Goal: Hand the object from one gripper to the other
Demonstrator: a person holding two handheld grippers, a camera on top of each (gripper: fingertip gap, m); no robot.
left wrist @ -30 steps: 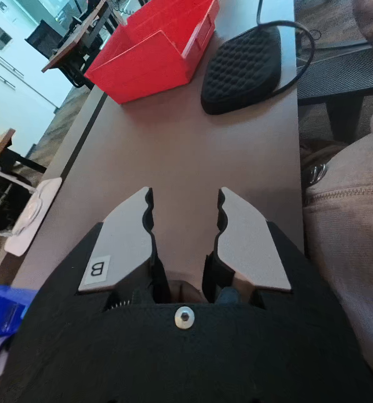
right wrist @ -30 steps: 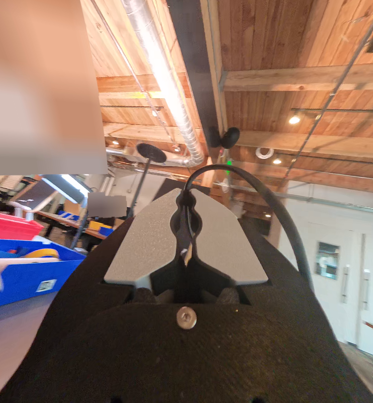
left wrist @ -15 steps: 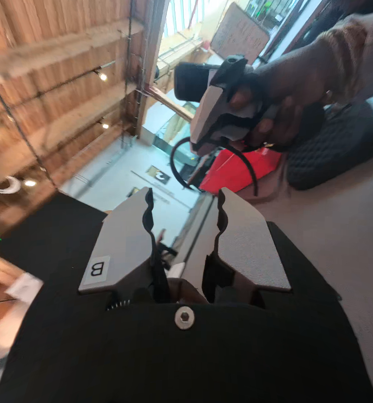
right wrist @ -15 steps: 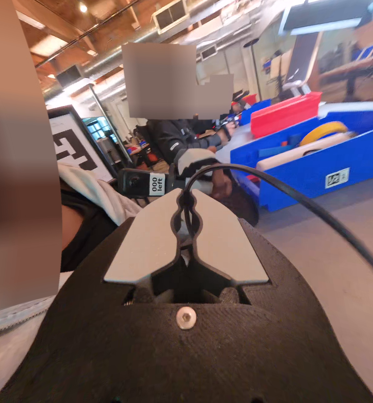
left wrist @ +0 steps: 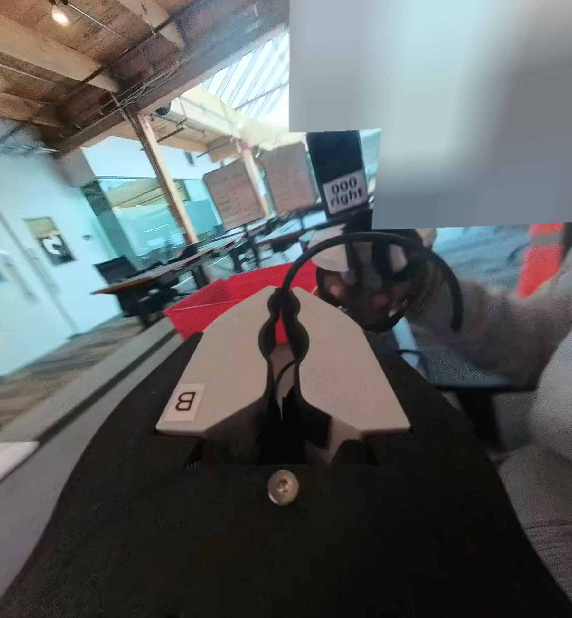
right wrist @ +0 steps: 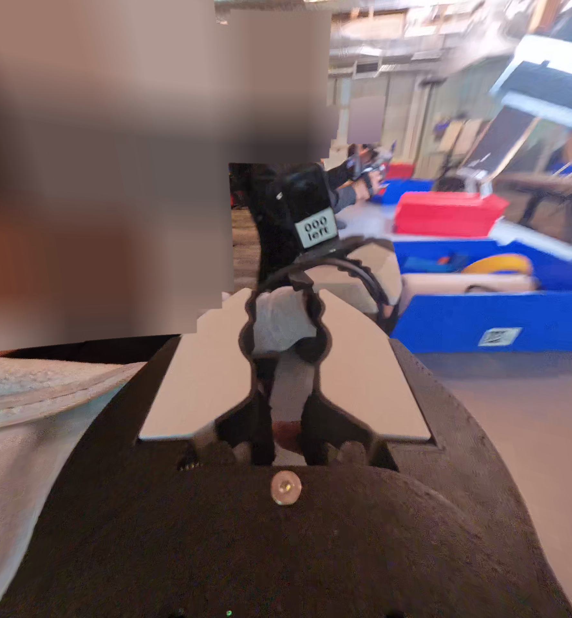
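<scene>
The object is a thin black cable loop (left wrist: 361, 235). My left gripper (left wrist: 282, 296) is shut on one end of it, and the loop arcs up and to the right from the fingertips. My right gripper (right wrist: 282, 296) is open, its fingers apart with the same loop (right wrist: 361, 272) crossing just beyond its tips. The two grippers face each other closely above the table. The right gripper shows in the left wrist view (left wrist: 361, 267), held by a hand. The left gripper shows in the right wrist view (right wrist: 308, 214).
A red bin (left wrist: 231, 301) stands on the grey table behind the left gripper. A blue bin (right wrist: 478, 317) with several items and a red bin (right wrist: 445, 214) lie to the right of the right gripper. A grey sleeve (left wrist: 512, 351) fills the right side. Another person works farther back.
The left gripper swung up from the table to meet the right and closed on the cable. The right gripper, shut on the cable before, has opened its fingers.
</scene>
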